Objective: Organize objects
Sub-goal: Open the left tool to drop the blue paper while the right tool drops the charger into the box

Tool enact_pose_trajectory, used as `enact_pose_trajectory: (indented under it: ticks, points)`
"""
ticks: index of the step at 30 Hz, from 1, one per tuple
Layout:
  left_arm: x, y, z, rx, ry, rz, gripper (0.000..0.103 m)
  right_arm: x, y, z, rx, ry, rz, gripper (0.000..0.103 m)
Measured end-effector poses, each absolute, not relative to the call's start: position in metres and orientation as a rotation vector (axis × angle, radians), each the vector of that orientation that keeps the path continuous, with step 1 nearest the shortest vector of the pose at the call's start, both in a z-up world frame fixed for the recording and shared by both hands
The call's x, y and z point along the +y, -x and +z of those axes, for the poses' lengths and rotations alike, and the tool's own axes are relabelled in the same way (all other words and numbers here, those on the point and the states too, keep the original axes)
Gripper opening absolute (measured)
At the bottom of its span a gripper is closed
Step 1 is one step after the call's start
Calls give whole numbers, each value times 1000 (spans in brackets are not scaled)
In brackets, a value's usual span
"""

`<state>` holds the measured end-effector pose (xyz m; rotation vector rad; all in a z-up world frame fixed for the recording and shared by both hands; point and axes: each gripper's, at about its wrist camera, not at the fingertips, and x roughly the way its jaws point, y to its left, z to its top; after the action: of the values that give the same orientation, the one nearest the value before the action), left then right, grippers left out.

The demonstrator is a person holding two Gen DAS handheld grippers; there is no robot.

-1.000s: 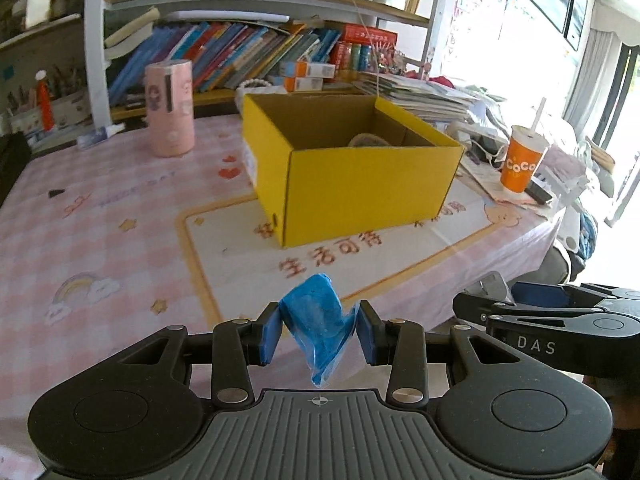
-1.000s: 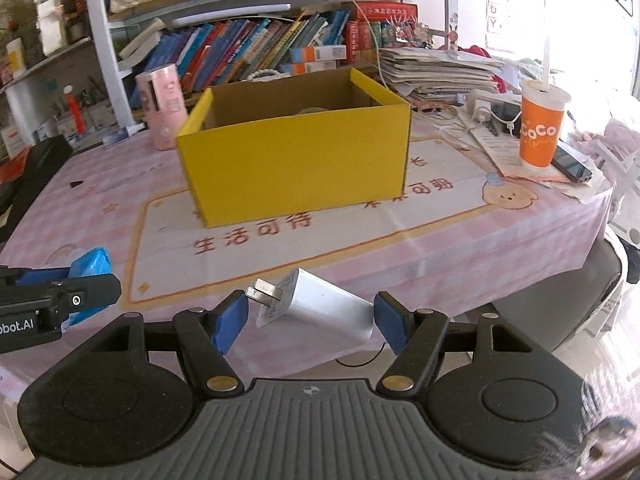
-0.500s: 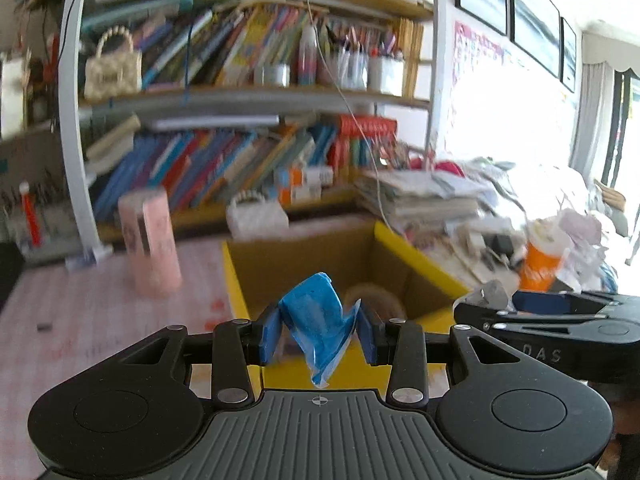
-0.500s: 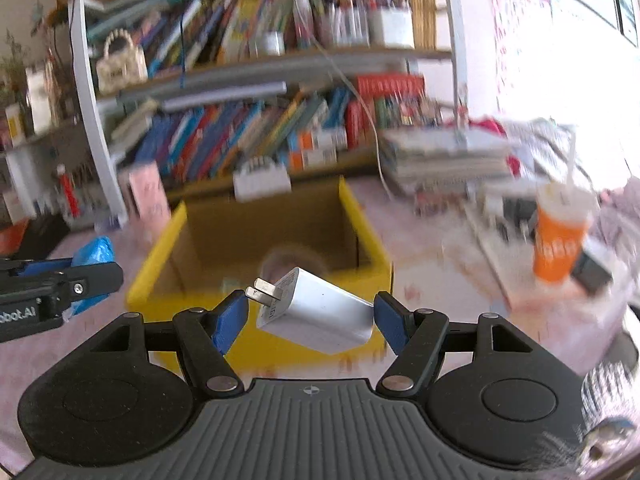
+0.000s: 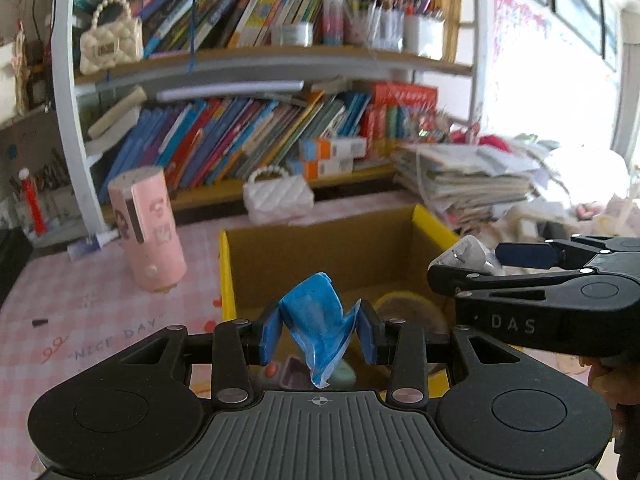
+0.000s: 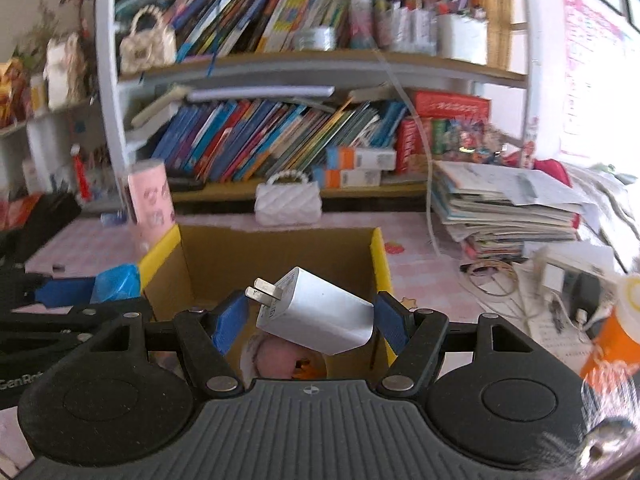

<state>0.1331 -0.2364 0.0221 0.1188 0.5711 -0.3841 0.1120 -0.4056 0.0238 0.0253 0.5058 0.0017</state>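
Observation:
My left gripper (image 5: 319, 334) is shut on a crumpled blue wrapper (image 5: 316, 320) and holds it over the open yellow box (image 5: 226, 276). My right gripper (image 6: 312, 320) is shut on a white charger plug (image 6: 316, 314), prongs pointing left, above the same box (image 6: 380, 264). The right gripper also shows at the right of the left wrist view (image 5: 496, 264). The left gripper and the wrapper (image 6: 114, 278) show at the left of the right wrist view. Small items lie in the box bottom, partly hidden.
A pink cylinder (image 5: 146, 236) stands left of the box. A white quilted purse (image 5: 278, 198) sits behind it. A bookshelf (image 5: 260, 64) rises at the back. A paper stack (image 6: 508, 208), cables and an orange cup (image 6: 608, 344) crowd the right side.
Both grippers have risen and moved forward from the table's front edge to above the box opening, each still holding its object. The view now looks down into the box.

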Motion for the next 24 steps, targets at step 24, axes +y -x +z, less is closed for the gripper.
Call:
enact_pose_trajectory:
  ticks: [24]
  points:
    - [-255,-161,-17,678,-188,-275,40,-404,-161,-21,684,134,137,68]
